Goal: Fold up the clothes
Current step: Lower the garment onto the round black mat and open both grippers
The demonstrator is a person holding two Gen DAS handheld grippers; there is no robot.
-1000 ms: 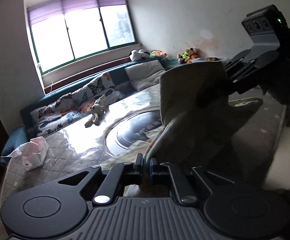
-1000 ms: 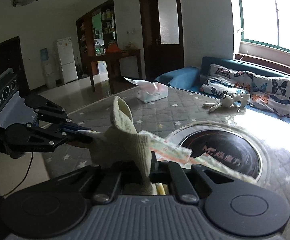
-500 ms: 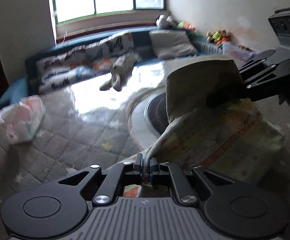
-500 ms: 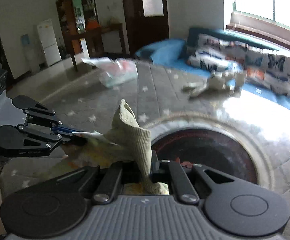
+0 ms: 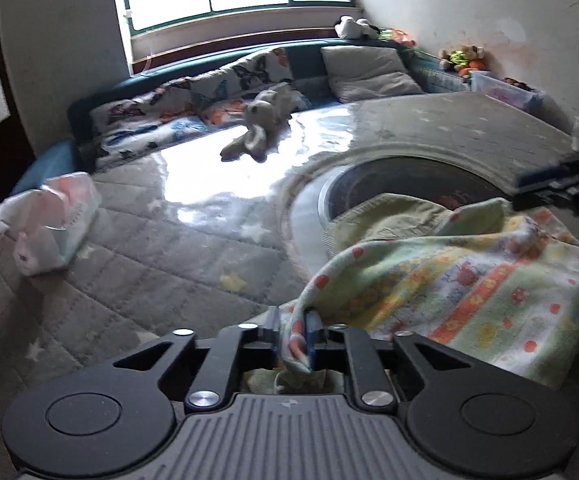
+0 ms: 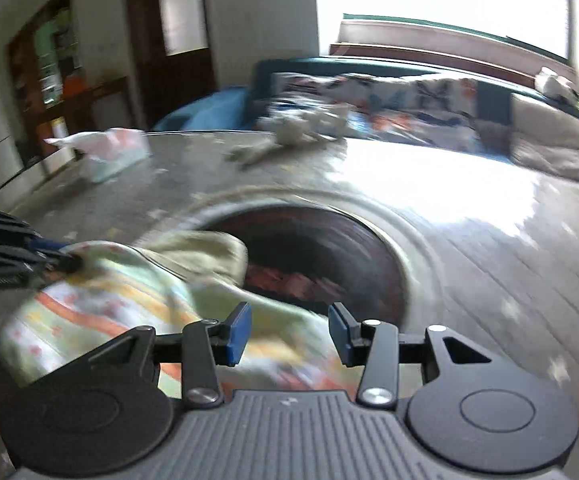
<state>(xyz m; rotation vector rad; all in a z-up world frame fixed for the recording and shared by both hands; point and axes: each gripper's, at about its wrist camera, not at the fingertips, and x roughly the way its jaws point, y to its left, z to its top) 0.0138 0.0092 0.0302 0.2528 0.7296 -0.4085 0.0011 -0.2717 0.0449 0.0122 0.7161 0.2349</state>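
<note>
Right tongs (image 6: pixel 288 334) now released, garment (image 5: pixel 469 276) dropped onto tabletop (image 5: pixel 149 248), left tongs (image 5: pixel 294 330) clenched on its edge.

Left gripper (image 5: pixel 295 334) is low over the table with its jaws clamped tight on a fold of the printed garment (image 5: pixel 469 280). Right gripper (image 6: pixel 289 332) has its blue-padded jaws spread wide apart, nothing pinched between them, pointing forward just above the cloth.
</note>
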